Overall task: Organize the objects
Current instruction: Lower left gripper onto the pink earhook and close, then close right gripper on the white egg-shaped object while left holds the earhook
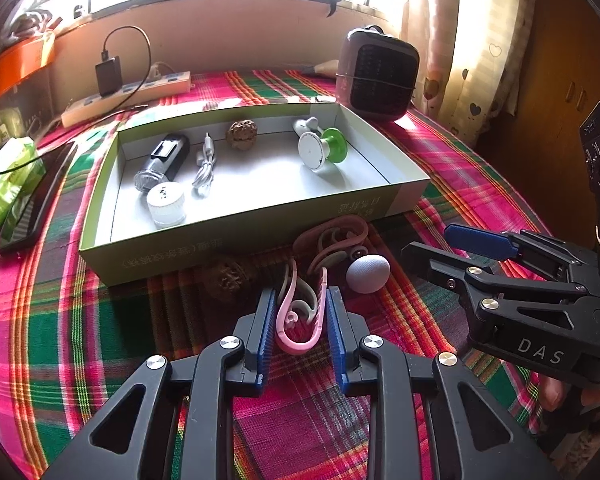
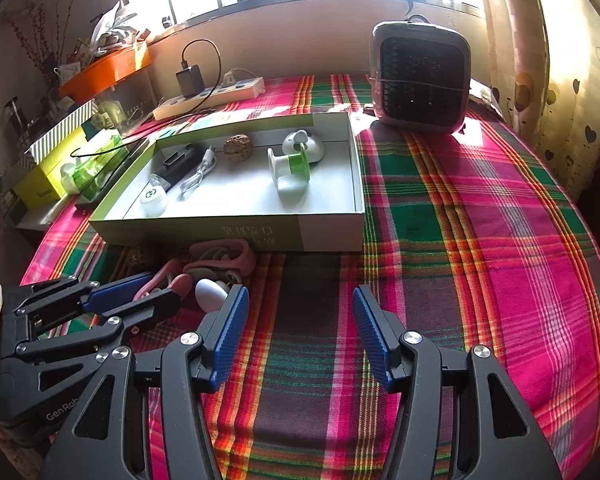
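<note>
Left hand-held gripper [image 1: 301,312] pinches the pink loop [image 1: 298,320]; lift it straight, clear the box [image 1: 236,226] wall, then release inside; right hand-held gripper [image 2: 300,334] waits open.

I note a plaid cloth [image 2: 480,220] in magenta, green and orange. The box [image 1: 236,220] is pale green outside, white inside. Blue ribbed pads [image 1: 334,320] line my black left gripper [image 1: 300,312]. The looped strap [image 1: 296,344] is pink; the spool [image 1: 334,145] is green.
</note>
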